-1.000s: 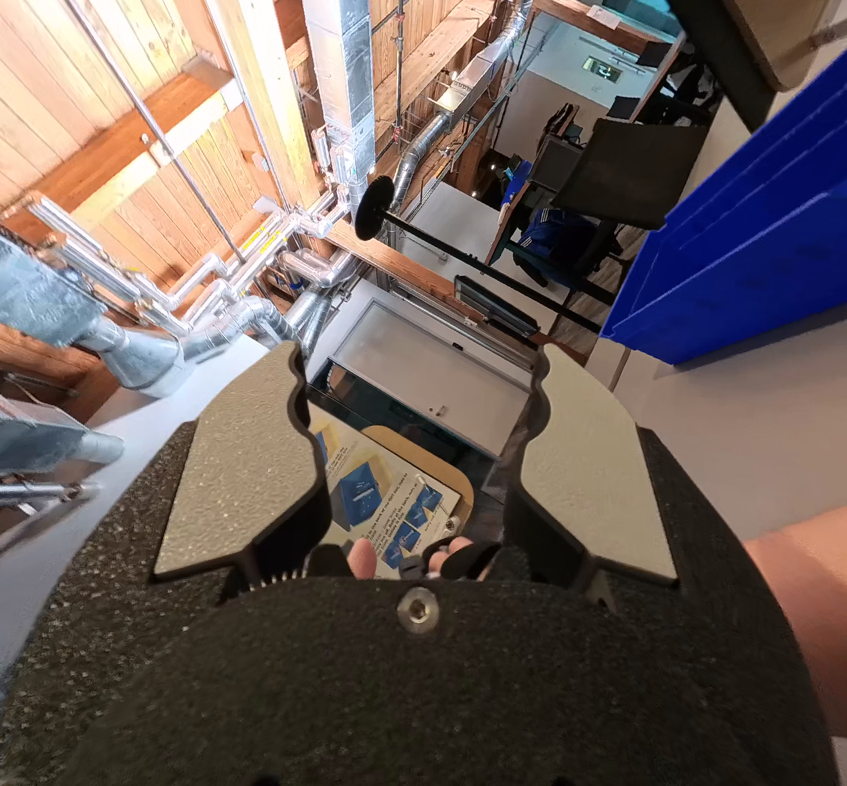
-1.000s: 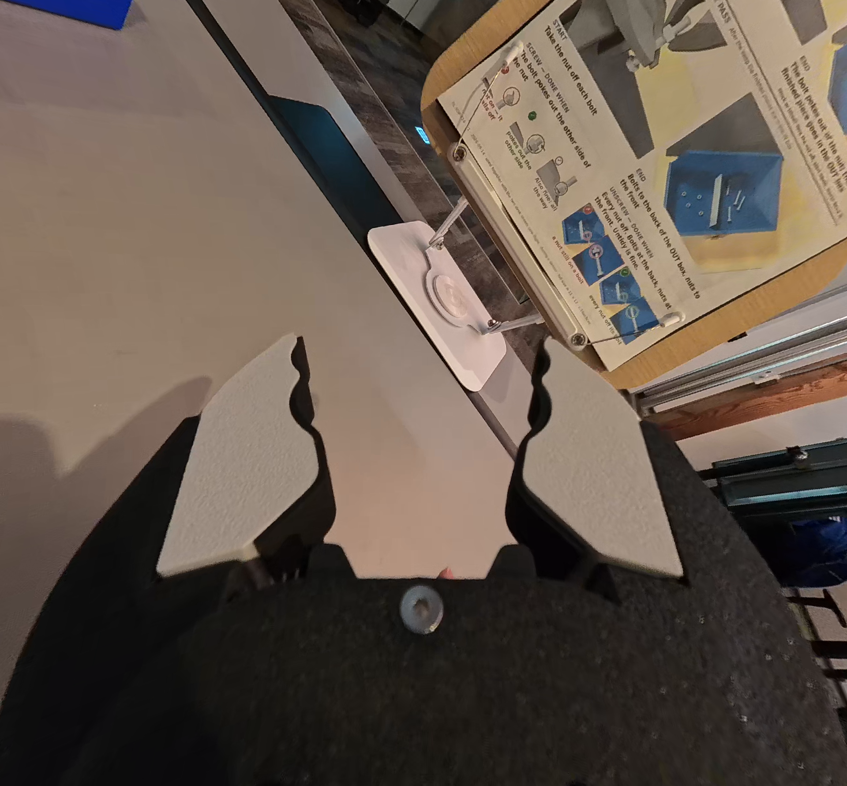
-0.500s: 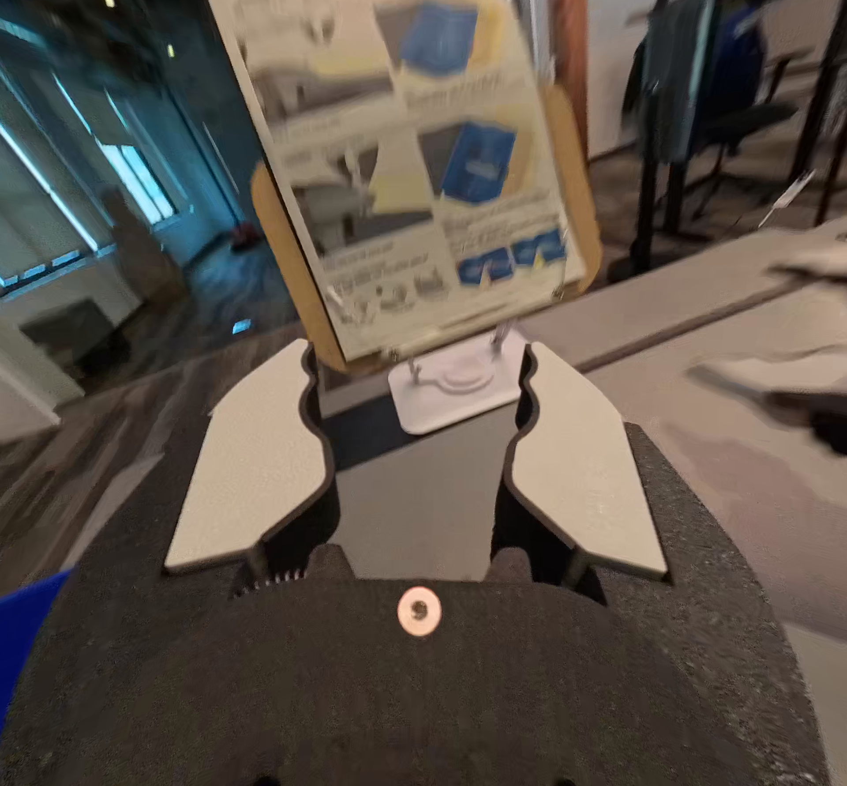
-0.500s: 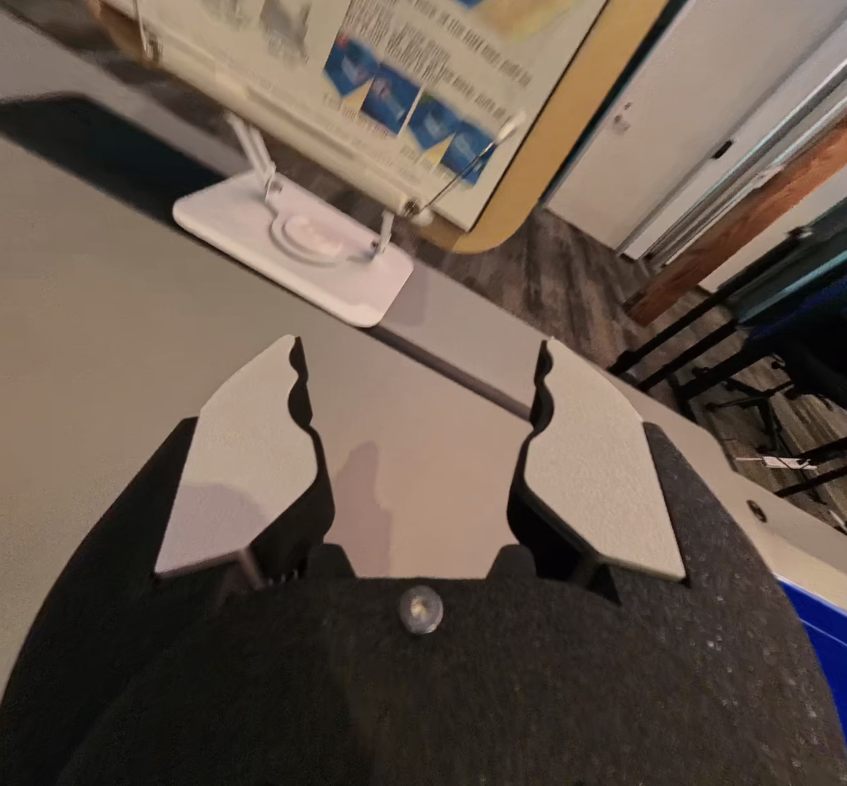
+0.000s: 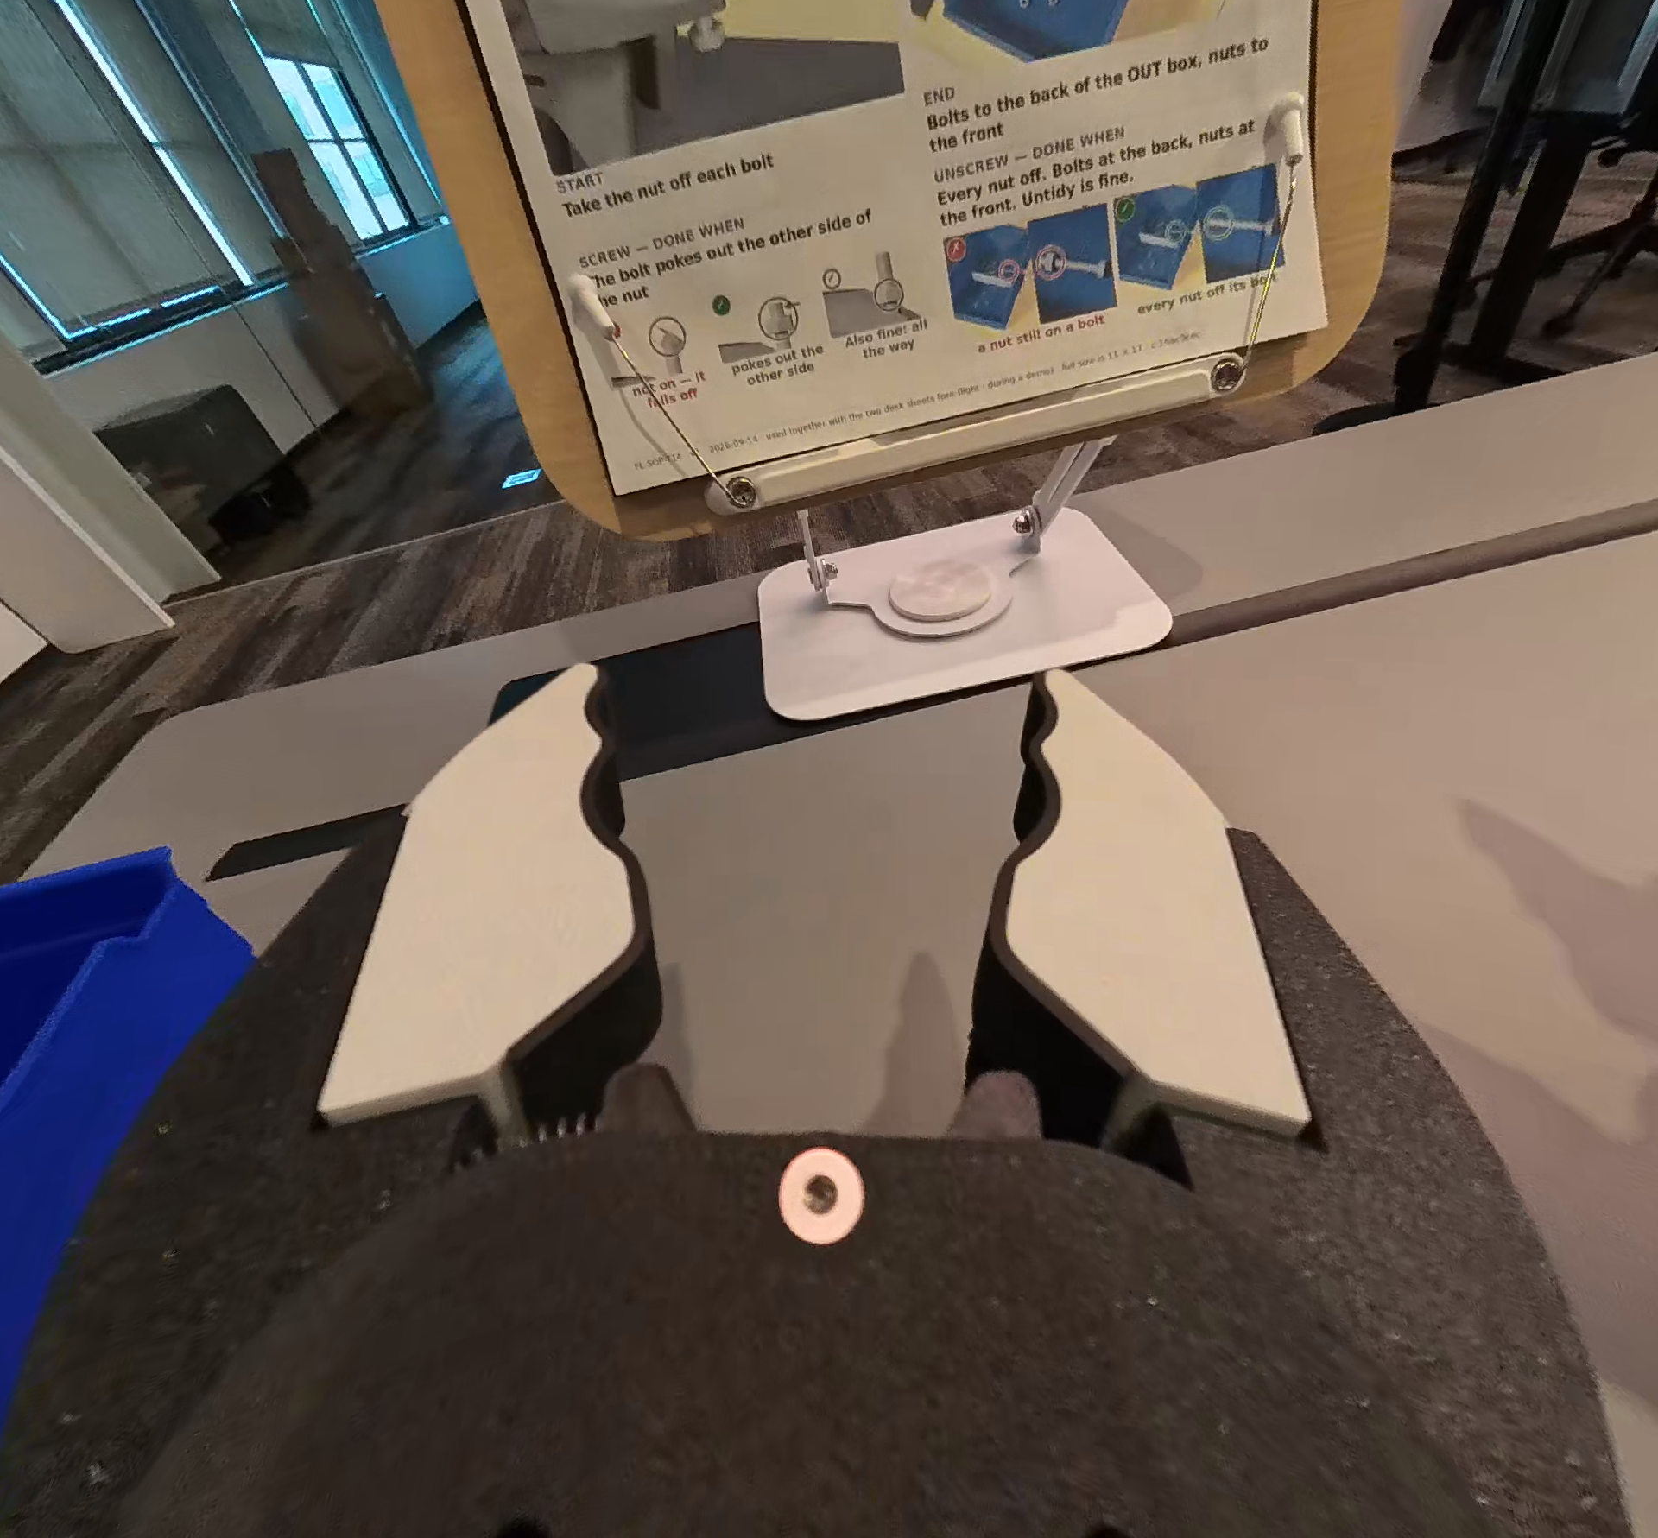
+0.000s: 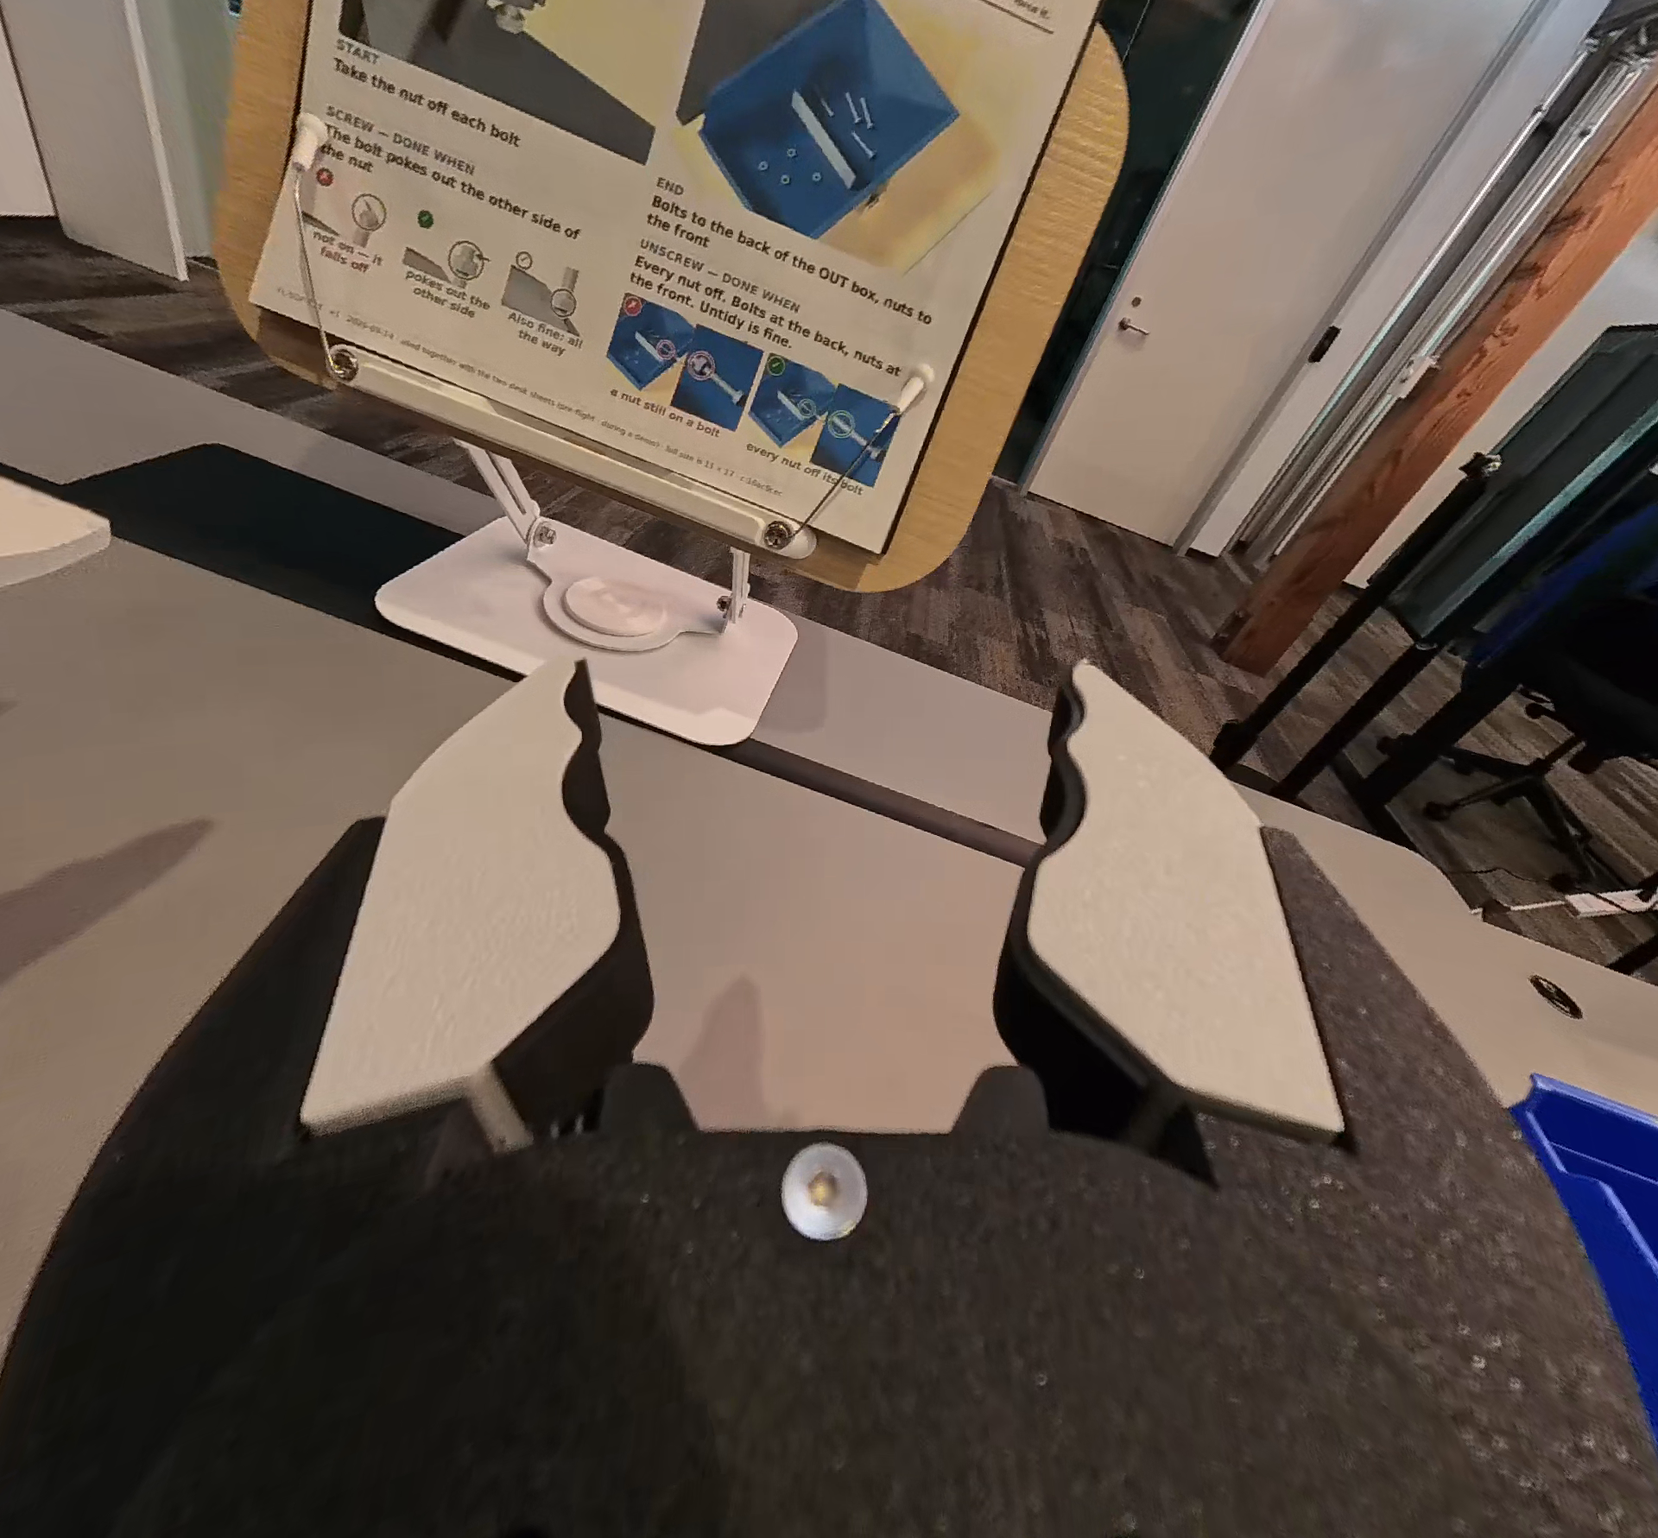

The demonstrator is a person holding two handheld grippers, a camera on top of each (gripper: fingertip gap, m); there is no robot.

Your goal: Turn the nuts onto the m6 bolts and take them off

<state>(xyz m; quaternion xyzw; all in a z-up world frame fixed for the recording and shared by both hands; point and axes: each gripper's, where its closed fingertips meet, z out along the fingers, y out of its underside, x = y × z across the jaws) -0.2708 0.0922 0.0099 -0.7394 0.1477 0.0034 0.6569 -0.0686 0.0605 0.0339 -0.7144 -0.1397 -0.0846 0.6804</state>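
No nuts or bolts show in either view. My left gripper (image 5: 812,687) is open and empty, held over the grey table (image 5: 1346,777) and facing an instruction sheet on a stand (image 5: 897,149). My right gripper (image 6: 816,678) is open and empty too, over the same table (image 6: 224,732), facing the same sheet (image 6: 628,194) from the right side. A blue bin (image 5: 81,1001) sits at the left edge of the left wrist view. Another blue bin corner (image 6: 1597,1181) shows at the right edge of the right wrist view.
The stand's white base plate (image 5: 960,625) rests at the table's far edge, also in the right wrist view (image 6: 592,625). A pale object (image 6: 45,535) shows at the left edge of the right wrist view. Behind are dark floor, black stands, a chair (image 6: 1525,732) and a white door (image 6: 1301,239).
Both grippers have swung from tilted, sideways views to level and now face the instruction stand over the table. Both stayed open. The blue bins have come into the edges of the views.
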